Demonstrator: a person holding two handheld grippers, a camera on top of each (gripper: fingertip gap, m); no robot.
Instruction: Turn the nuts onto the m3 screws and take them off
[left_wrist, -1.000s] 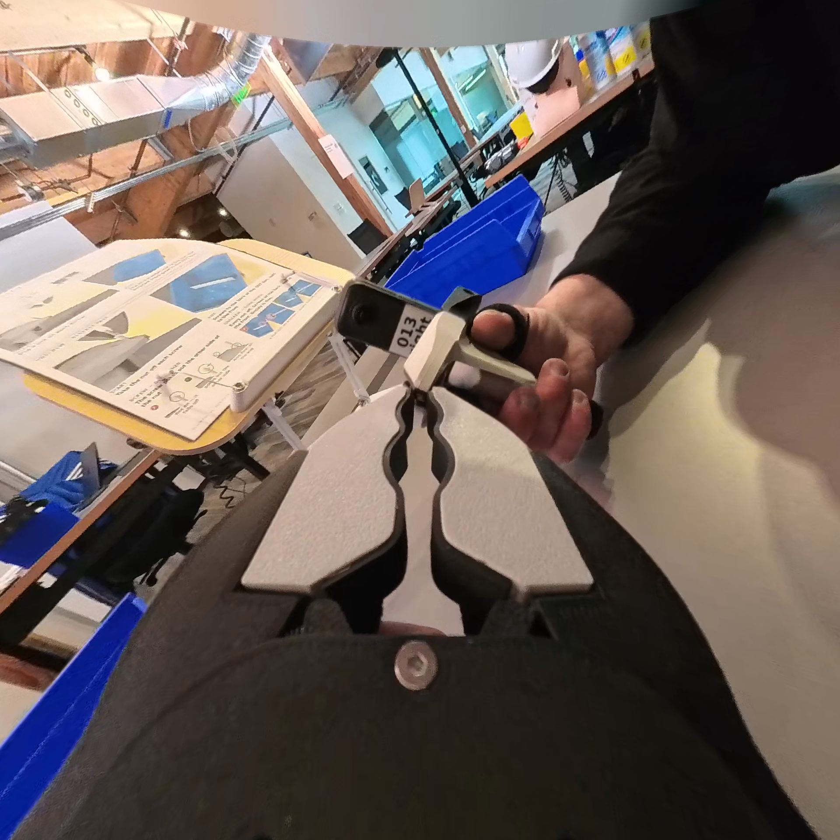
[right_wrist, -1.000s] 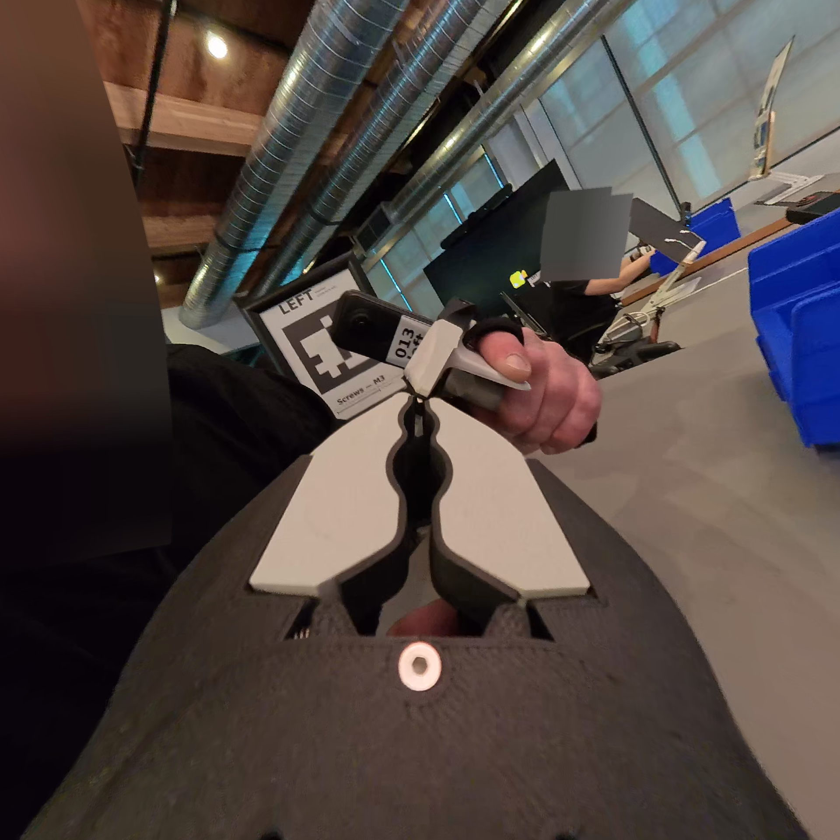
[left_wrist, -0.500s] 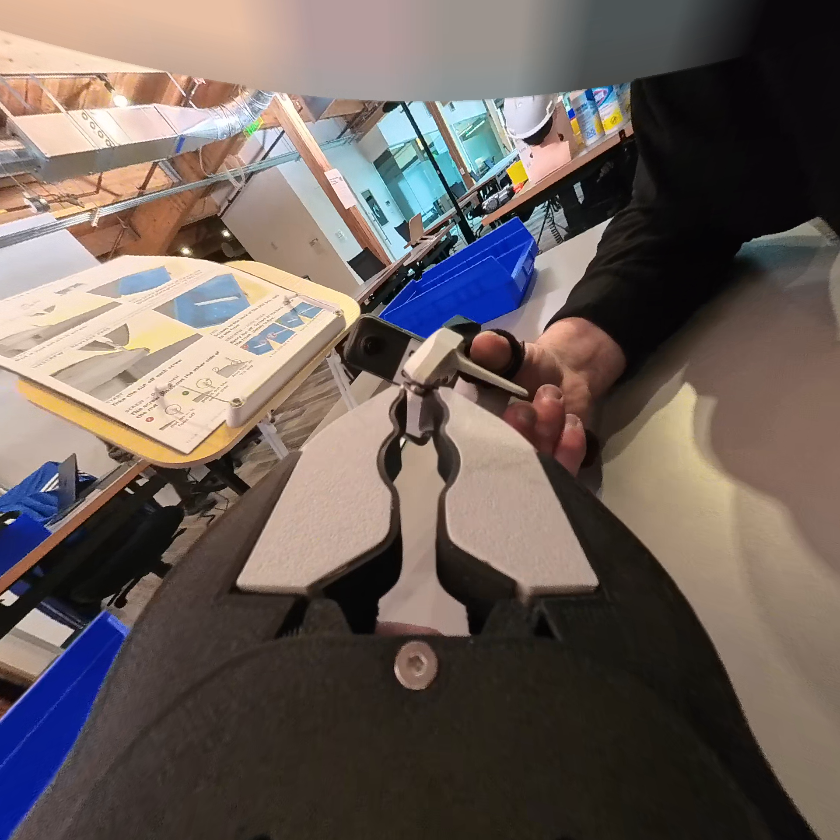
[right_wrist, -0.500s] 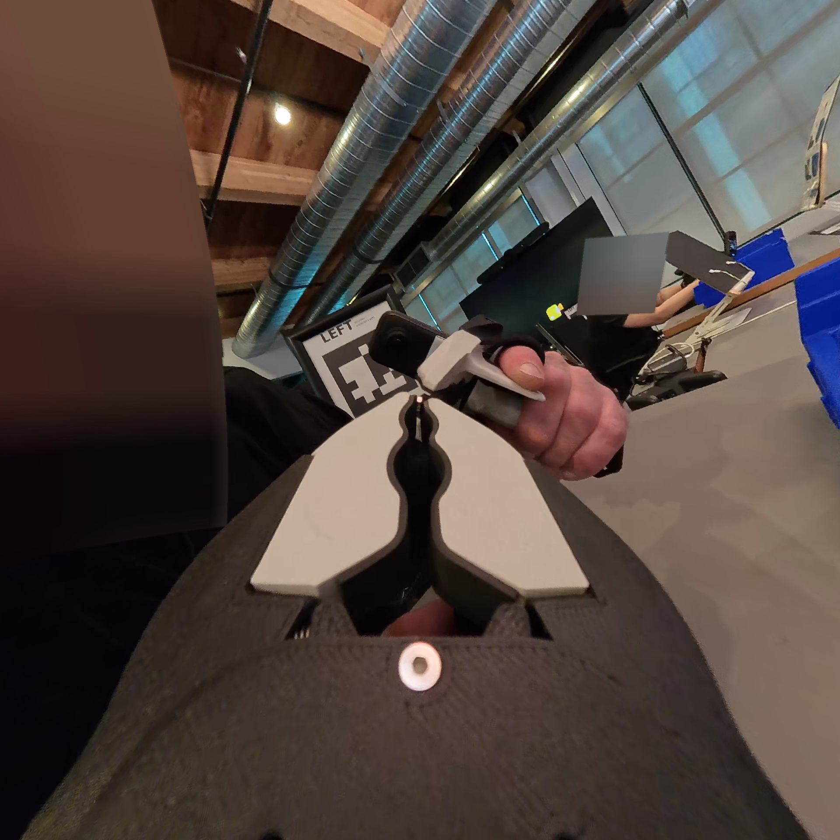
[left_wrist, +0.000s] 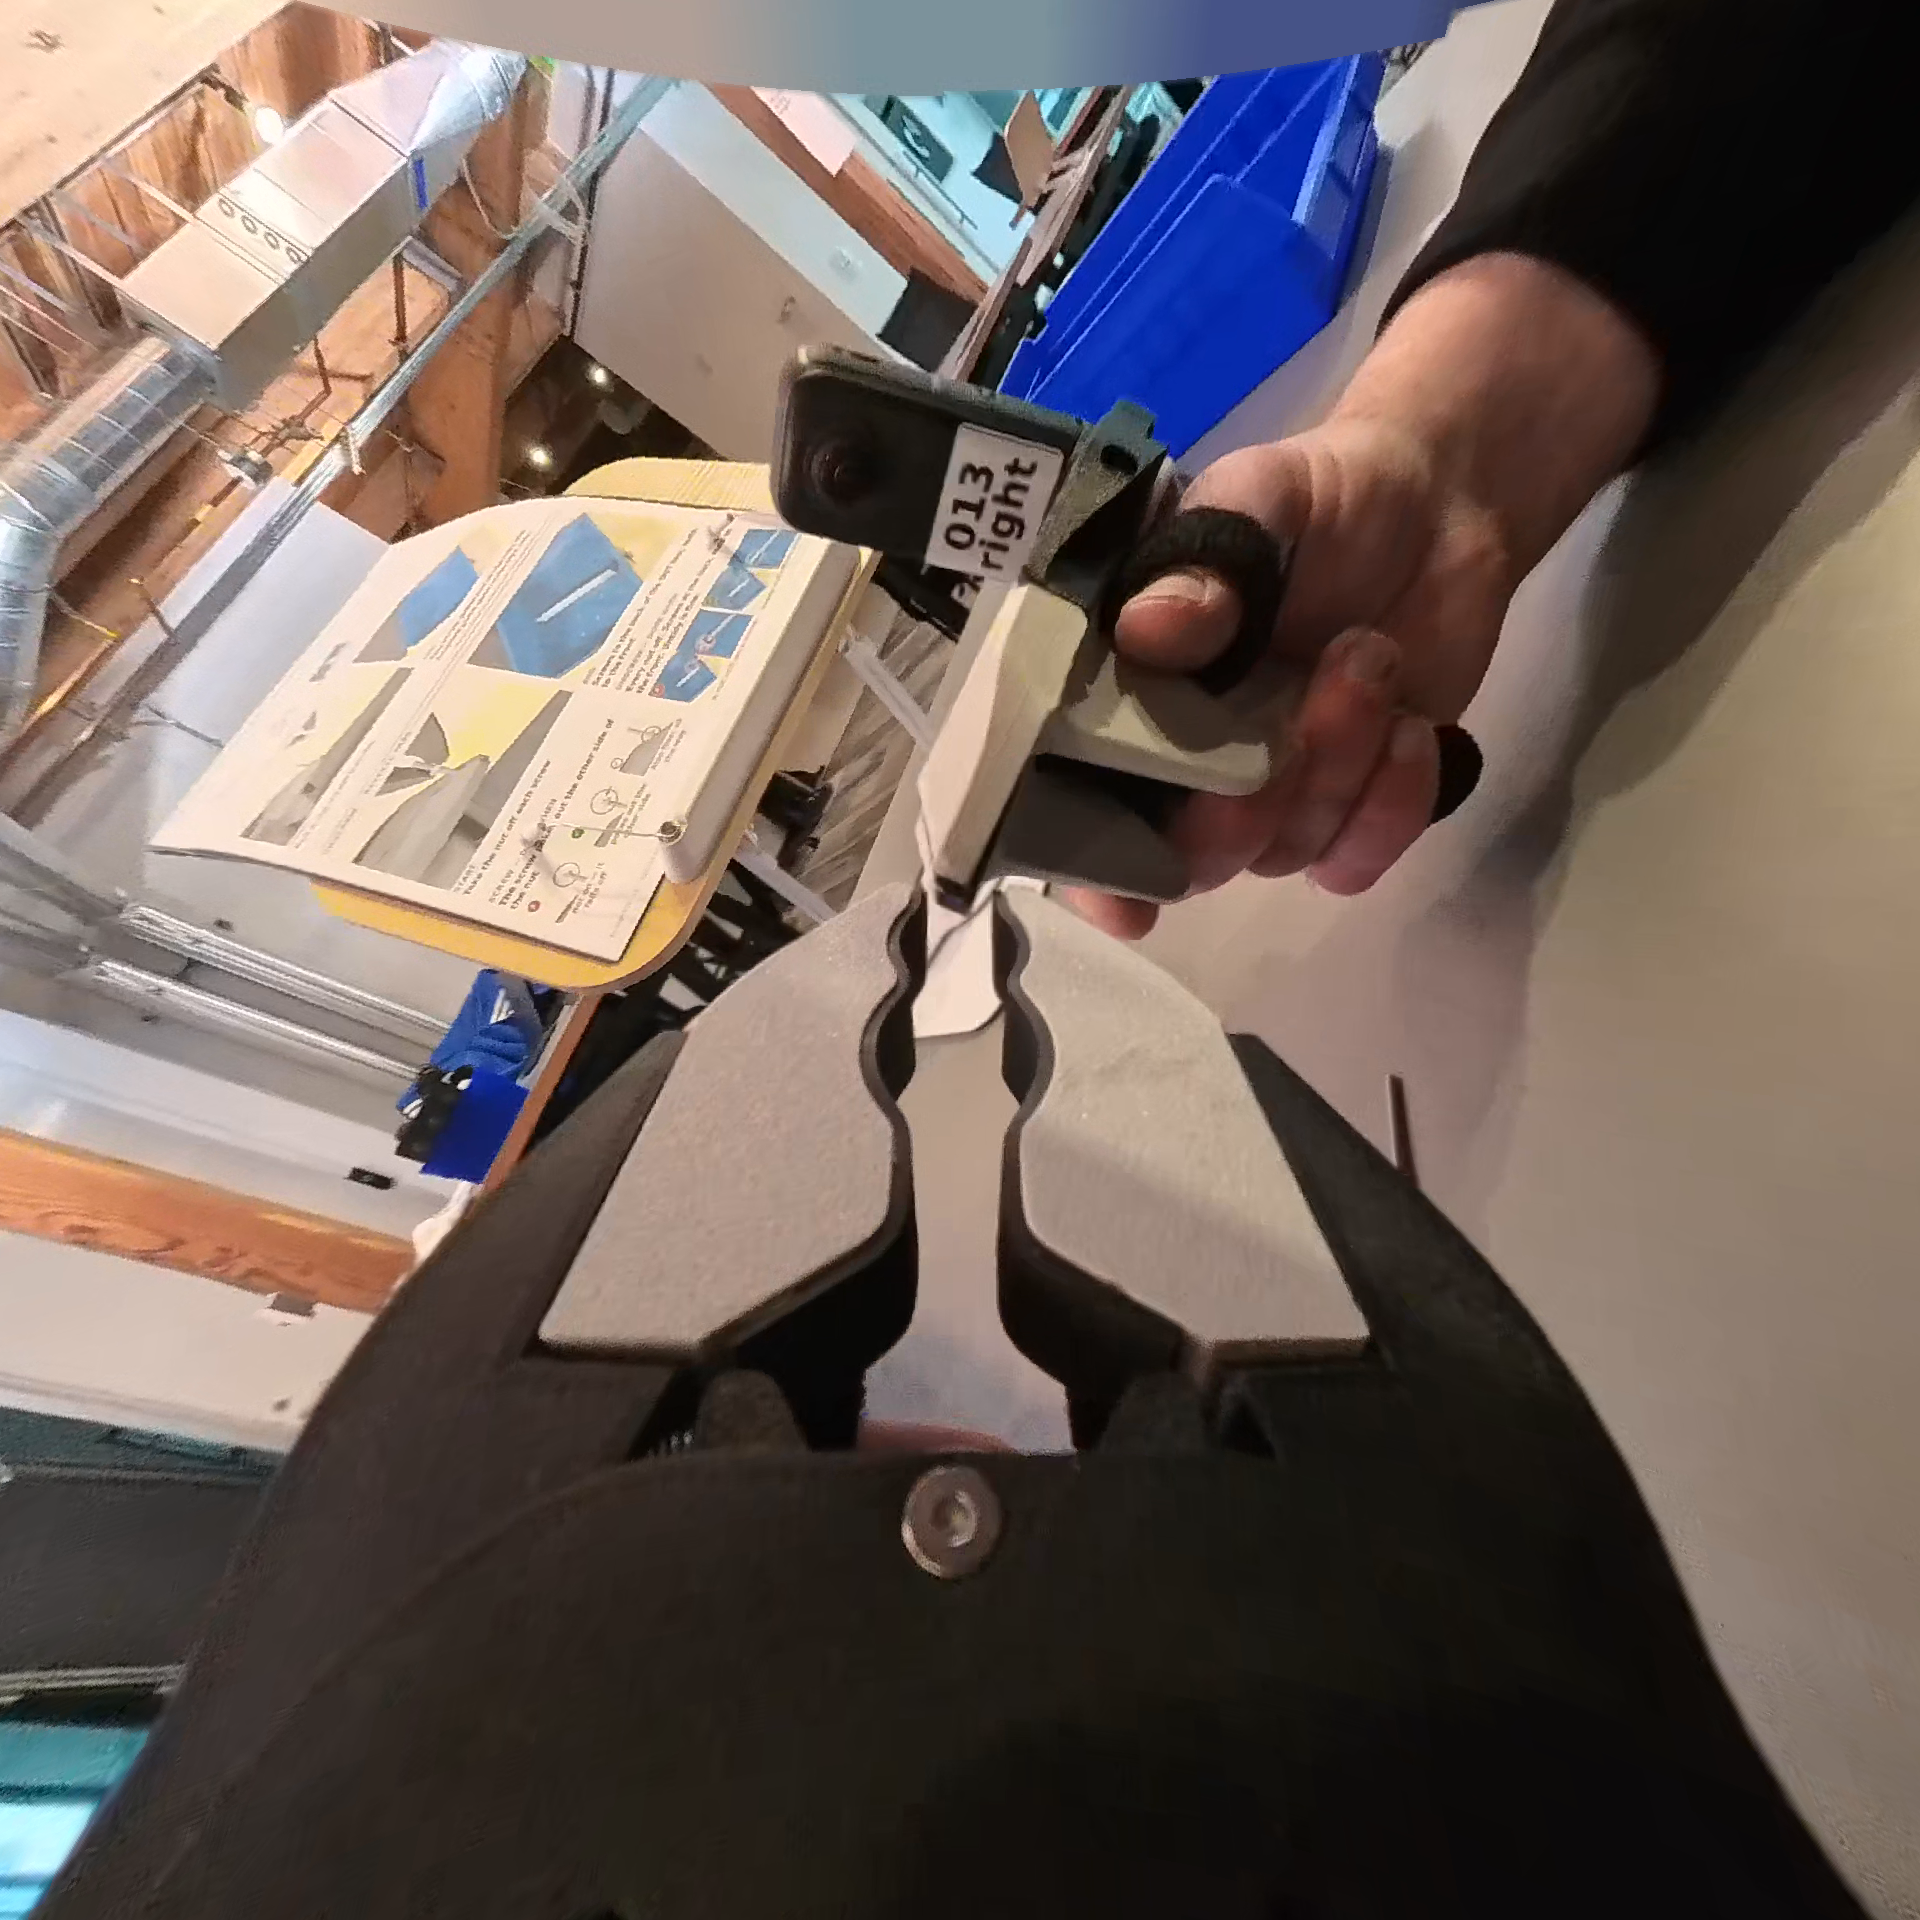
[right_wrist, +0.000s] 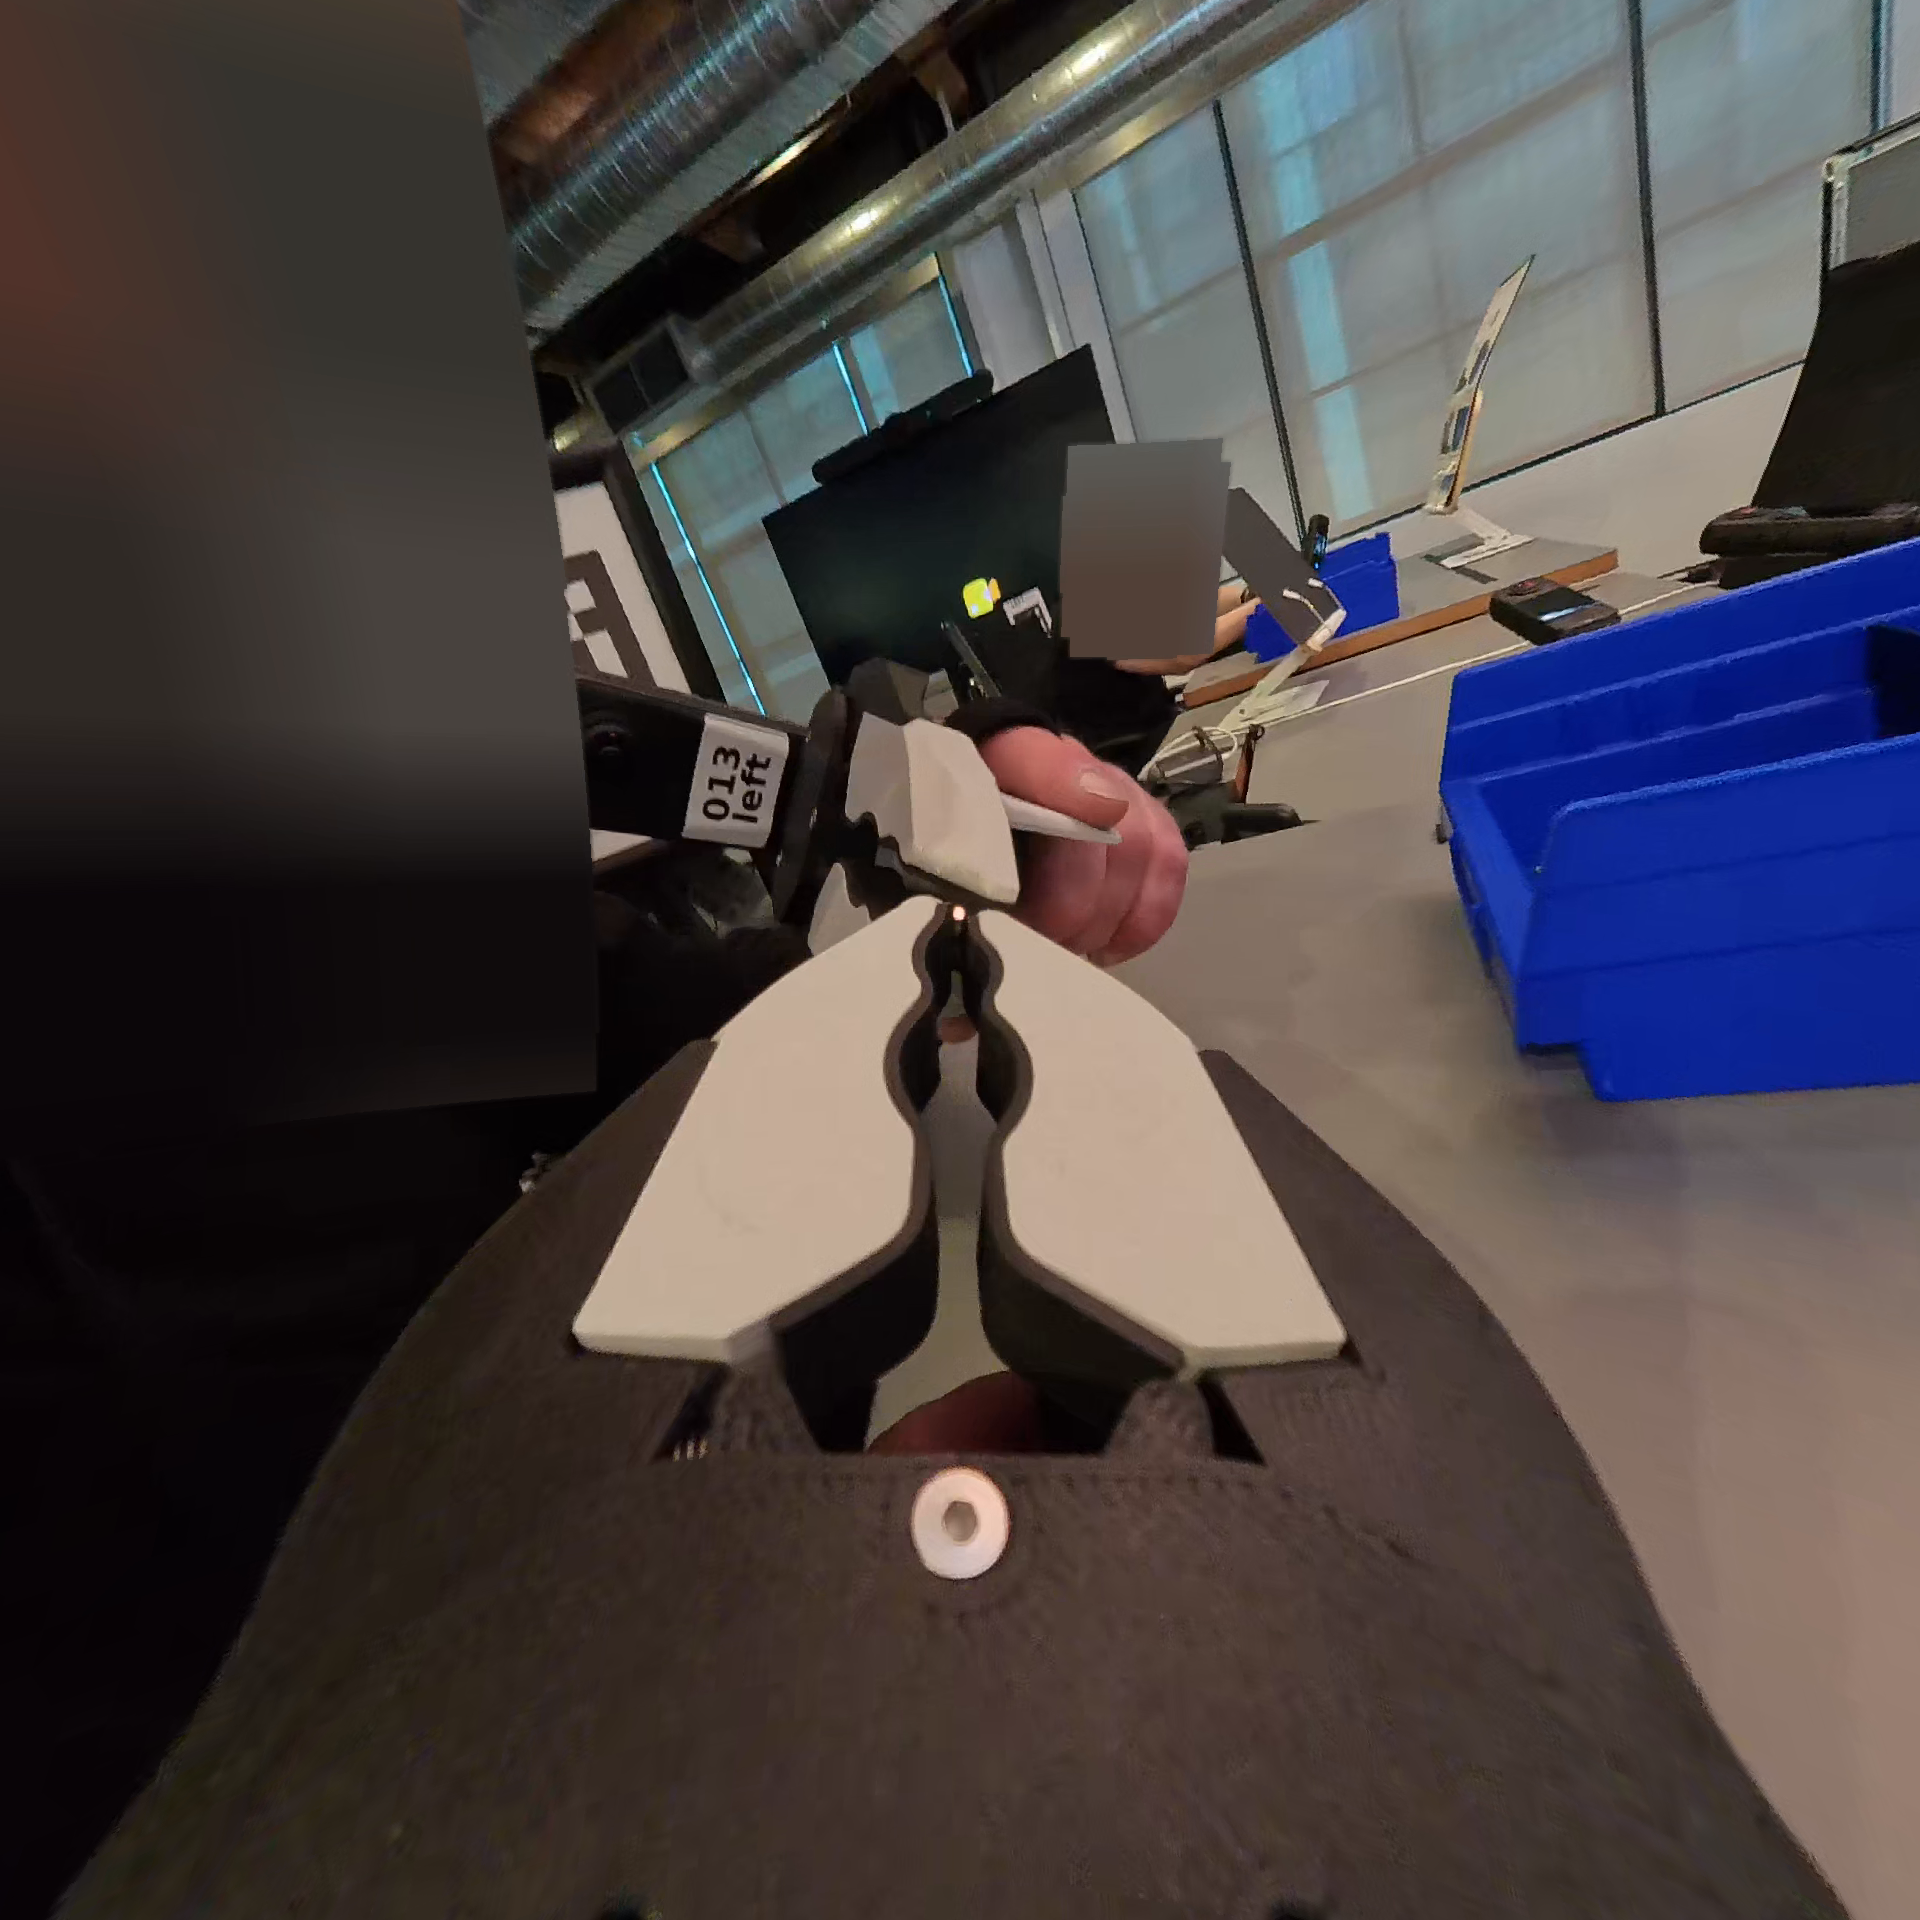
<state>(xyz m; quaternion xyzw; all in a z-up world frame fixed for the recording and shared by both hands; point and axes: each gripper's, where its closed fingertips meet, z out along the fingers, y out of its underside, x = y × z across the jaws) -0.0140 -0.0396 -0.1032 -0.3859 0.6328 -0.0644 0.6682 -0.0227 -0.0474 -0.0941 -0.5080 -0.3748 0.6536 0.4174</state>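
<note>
Both grippers meet tip to tip above a grey table (right_wrist: 1455, 1299). In the right wrist view my right gripper (right_wrist: 956, 932) is shut on a small dark screw (right_wrist: 953, 951), whose shiny end shows at the tips. The left gripper (right_wrist: 940, 821), held in a hand, points at that end. In the left wrist view my left gripper (left_wrist: 958, 920) stands slightly open, and I see nothing between its jaws. The right gripper (left_wrist: 951, 883) has its tip just in front of that gap. A thin dark screw (left_wrist: 1397, 1127) is on the table to the right. No nut is clear to see.
Blue bins (right_wrist: 1683, 883) stand on the table at the right, and they also show in the left wrist view (left_wrist: 1195, 260). An instruction sheet on a yellow board (left_wrist: 520, 707) is off to the left. A black sleeve (left_wrist: 1662, 156) reaches in. A person sits at a far desk (right_wrist: 1101, 675). My two grippers' fingertips are within a few centimetres of each other.
My left gripper's jaws have parted a little; they were nearly shut before. The right gripper stays shut on the screw. Both grippers have tilted, so the backgrounds have shifted.
</note>
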